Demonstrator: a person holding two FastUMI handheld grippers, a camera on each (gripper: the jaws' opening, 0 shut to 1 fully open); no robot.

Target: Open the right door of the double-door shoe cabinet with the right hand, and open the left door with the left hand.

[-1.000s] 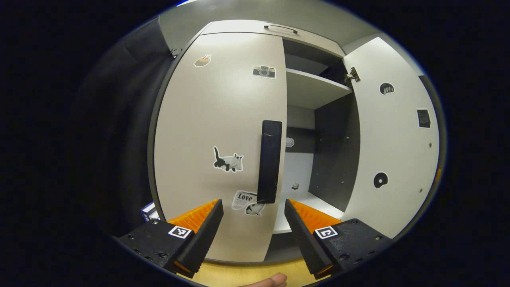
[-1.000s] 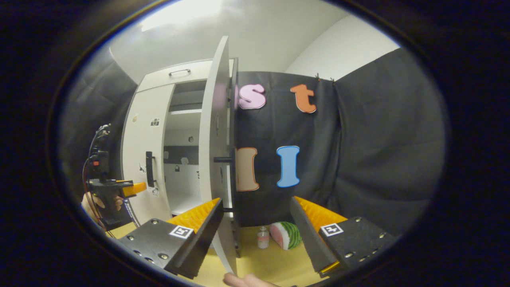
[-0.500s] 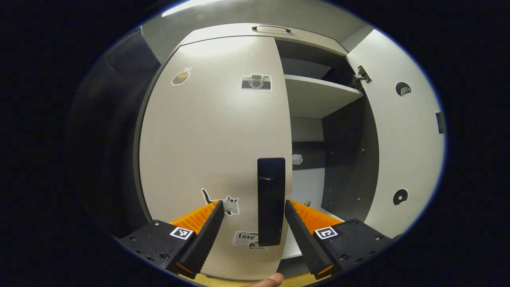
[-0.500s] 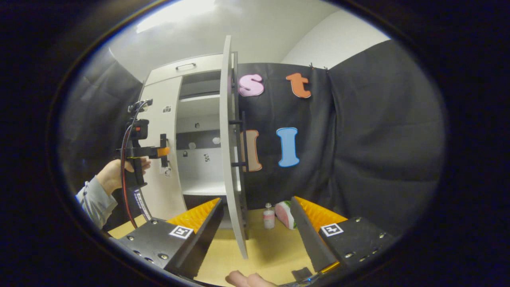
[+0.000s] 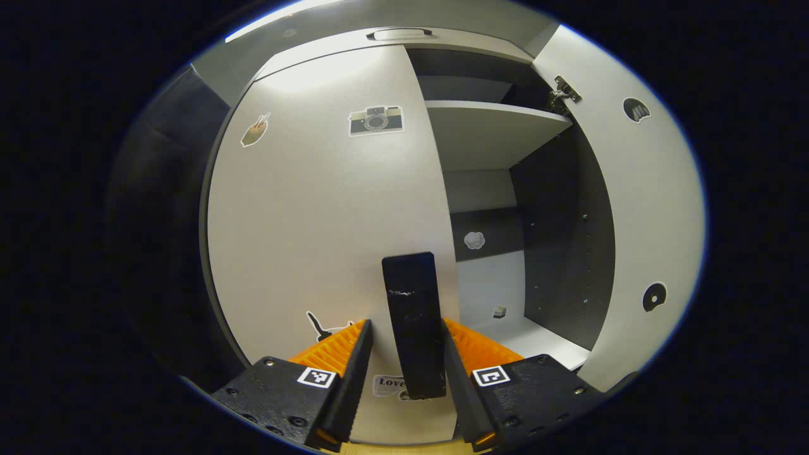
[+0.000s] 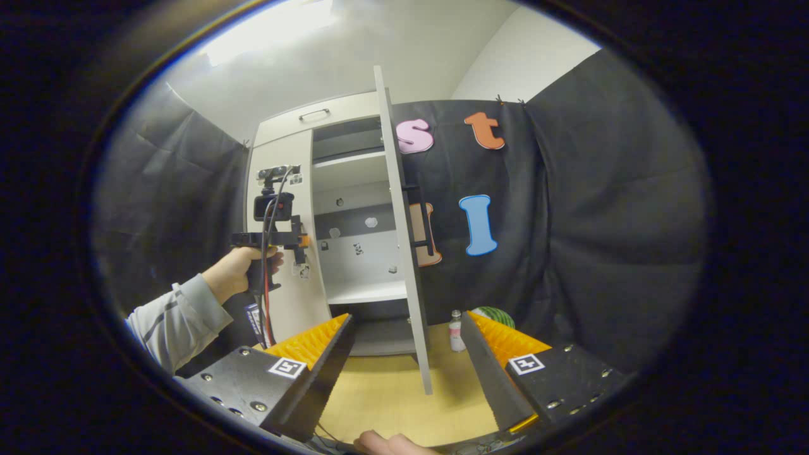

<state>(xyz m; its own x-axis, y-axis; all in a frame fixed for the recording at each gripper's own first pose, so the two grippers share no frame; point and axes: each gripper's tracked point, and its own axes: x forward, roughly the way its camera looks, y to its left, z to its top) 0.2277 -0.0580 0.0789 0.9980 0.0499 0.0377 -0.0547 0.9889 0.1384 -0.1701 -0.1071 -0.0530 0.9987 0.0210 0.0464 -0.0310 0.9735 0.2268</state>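
Left gripper view: left gripper (image 5: 404, 379) fingers straddle flat black bar handle (image 5: 412, 328), contact unclear; right gripper (image 6: 404, 354) spread; smooth pale left door (image 5: 316, 221) closed.

Left gripper (image 5: 404, 373): black finger mounts with screws, each bearing a square black-and-white marker.
Right gripper (image 6: 404, 354): same mounts, screws, markers.
Sleeve (image 6: 174, 319): light grey, left of right gripper.
Cables (image 6: 270, 265): red and black.

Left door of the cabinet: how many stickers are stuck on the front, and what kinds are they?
Camera sticker: 1
Cat sticker, partly hidden: 1
Newspaper-style sticker: 1
Small brownish sticker, too small to tell what it is: 1
Total on the left door: 4
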